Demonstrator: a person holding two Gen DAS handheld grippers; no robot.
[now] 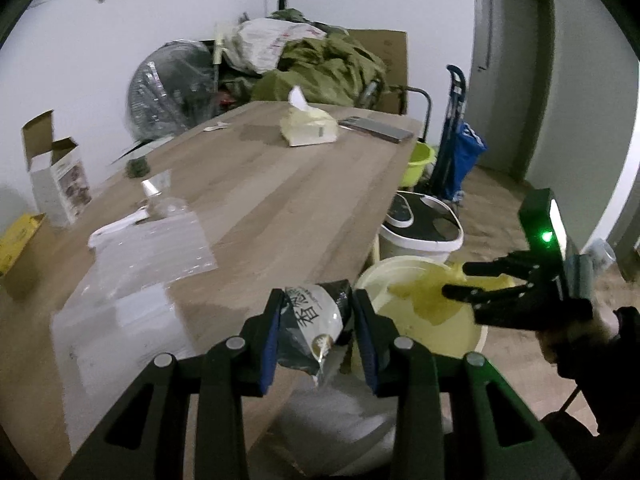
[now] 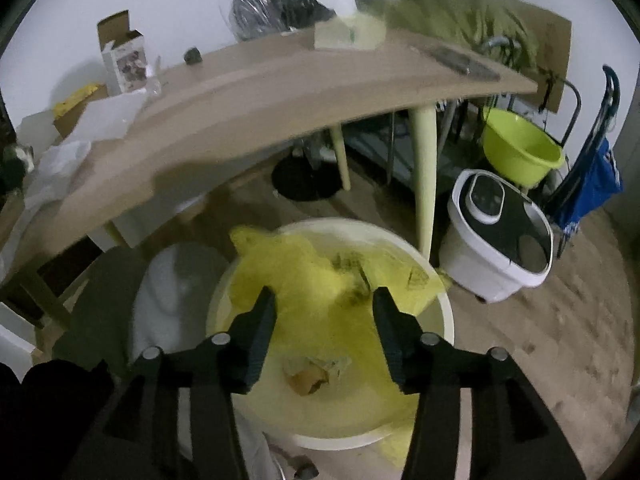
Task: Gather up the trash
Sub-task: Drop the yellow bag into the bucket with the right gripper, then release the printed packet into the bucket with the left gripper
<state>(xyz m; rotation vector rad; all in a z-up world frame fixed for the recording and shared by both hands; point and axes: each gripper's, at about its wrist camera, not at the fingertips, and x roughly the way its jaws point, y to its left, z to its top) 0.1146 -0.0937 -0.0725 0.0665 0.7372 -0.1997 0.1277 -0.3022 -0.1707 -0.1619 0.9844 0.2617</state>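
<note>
My left gripper (image 1: 318, 296) is shut on a dark crumpled snack wrapper (image 1: 312, 320) with white print, held over the near corner of the wooden table (image 1: 280, 200). Just to its right stands a white bin (image 1: 384, 268) lined with a yellow bag (image 1: 432, 304). My right gripper (image 1: 454, 280) hangs over that bin, held by a hand. In the right wrist view the right gripper (image 2: 324, 294) points down into the bin (image 2: 448, 320), open, with nothing between its fingers. A crumpled brownish scrap (image 2: 314, 372) lies at the bottom on the yellow liner (image 2: 304, 272).
On the table lie clear plastic bags (image 1: 152, 248), a tissue pack (image 1: 308, 128), a phone (image 1: 376, 128) and an open carton (image 1: 56, 176). A white lidded appliance (image 2: 496, 240), a green basin (image 2: 520, 148) and a blue trolley (image 1: 460, 152) stand on the floor beyond the bin.
</note>
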